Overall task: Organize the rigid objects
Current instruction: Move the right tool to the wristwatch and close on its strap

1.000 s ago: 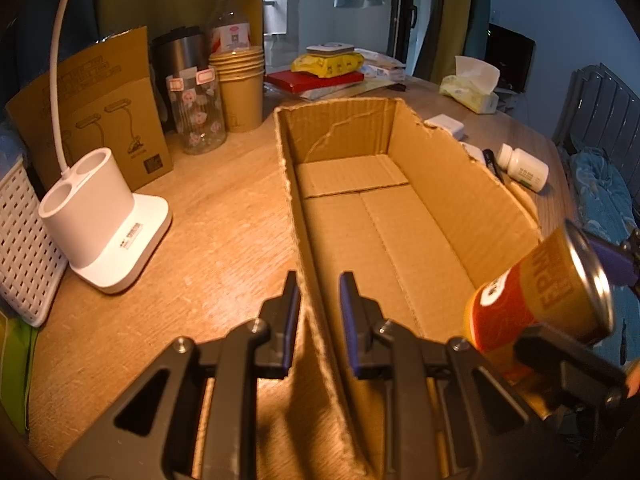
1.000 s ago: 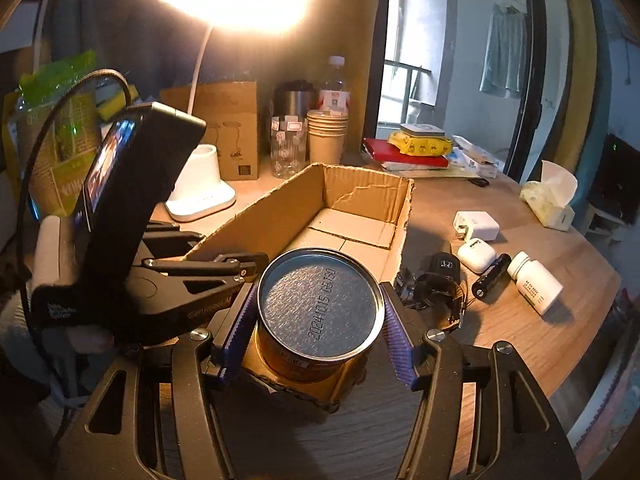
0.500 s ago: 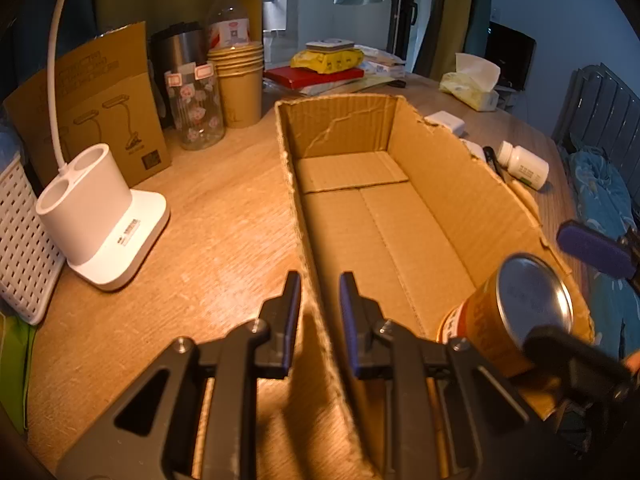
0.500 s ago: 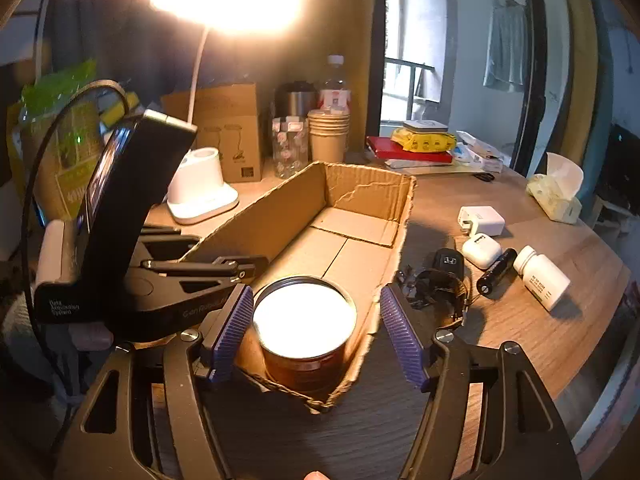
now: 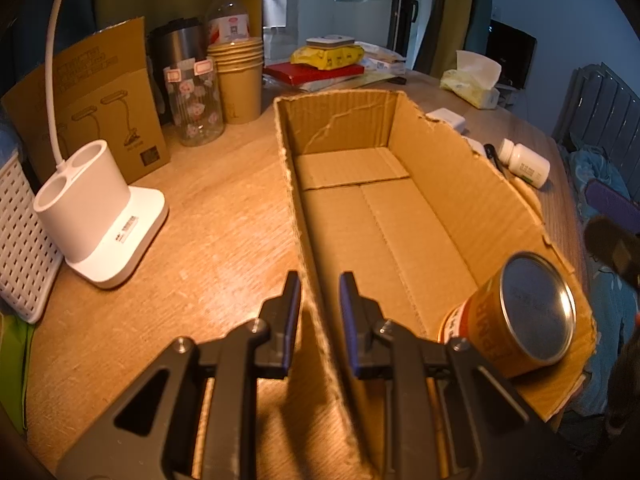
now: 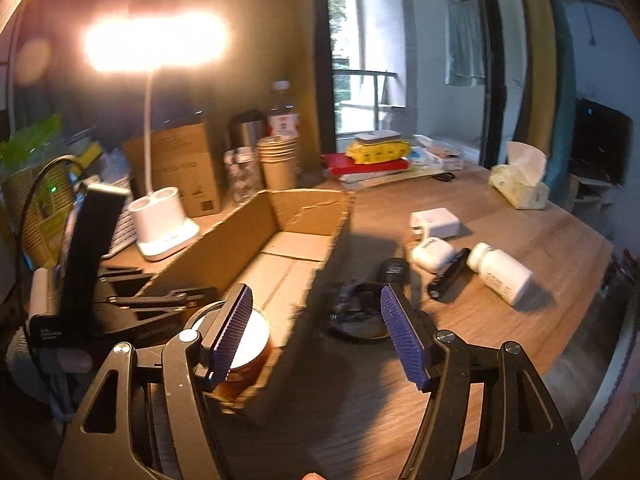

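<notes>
Fingers of the left gripper [image 5: 316, 320] pinch the cardboard box [image 5: 460, 184] wall. Right gripper [image 6: 316, 336] hangs spread and empty. Can [image 5: 516, 320] sits, tilted I think, in the box's near corner.

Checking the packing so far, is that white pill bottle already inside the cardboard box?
No, the white pill bottle lies on its side on the wooden table, outside the cardboard box.

Cardboard box [image 5: 420, 216] lay mid-frame on the table [image 5: 224, 216] in the left wrist view. Can [image 5: 516, 320] stood in its lower-right corner. Lamp base [image 5: 100, 216] sat at left; cups [image 5: 240, 76] and jar [image 5: 196, 104] upper left behind it. Pill bottle [image 5: 526, 162] lay right of the box, tissue pack [image 5: 474, 80] beyond it.
</notes>
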A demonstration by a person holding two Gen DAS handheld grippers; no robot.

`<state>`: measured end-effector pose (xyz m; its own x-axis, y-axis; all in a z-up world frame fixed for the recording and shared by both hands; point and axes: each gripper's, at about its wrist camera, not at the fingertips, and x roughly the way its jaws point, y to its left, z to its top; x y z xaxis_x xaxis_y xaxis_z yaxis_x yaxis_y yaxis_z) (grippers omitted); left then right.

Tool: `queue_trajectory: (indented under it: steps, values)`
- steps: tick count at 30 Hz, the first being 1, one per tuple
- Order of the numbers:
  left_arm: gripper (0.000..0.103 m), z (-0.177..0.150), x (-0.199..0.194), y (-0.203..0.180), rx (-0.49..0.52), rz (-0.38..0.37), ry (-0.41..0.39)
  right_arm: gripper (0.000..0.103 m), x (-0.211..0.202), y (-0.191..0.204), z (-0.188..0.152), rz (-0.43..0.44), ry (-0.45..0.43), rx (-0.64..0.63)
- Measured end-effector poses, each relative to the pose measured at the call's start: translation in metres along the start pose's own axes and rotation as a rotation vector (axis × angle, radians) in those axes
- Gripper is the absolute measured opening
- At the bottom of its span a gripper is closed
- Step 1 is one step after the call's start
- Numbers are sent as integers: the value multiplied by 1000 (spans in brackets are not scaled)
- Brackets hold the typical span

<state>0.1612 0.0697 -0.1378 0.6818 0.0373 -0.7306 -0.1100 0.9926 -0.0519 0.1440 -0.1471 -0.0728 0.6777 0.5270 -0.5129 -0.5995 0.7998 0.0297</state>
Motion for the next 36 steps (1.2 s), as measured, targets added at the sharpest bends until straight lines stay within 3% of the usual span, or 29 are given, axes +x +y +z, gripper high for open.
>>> queue_trajectory:
  steps: [11,17,27,36]
  values:
    - [20,0,2,0,-2,-6,9,70,11,-52,-9,-100,22,97]
    - [20,1,2,0,-1,-7,11,70,30,-66,-17,-114,64,133]
    - [20,0,3,-1,-3,-10,19,70,61,-59,-20,-95,125,95]
    - [20,0,3,-1,-2,-9,18,48,76,-58,-18,-94,164,86]
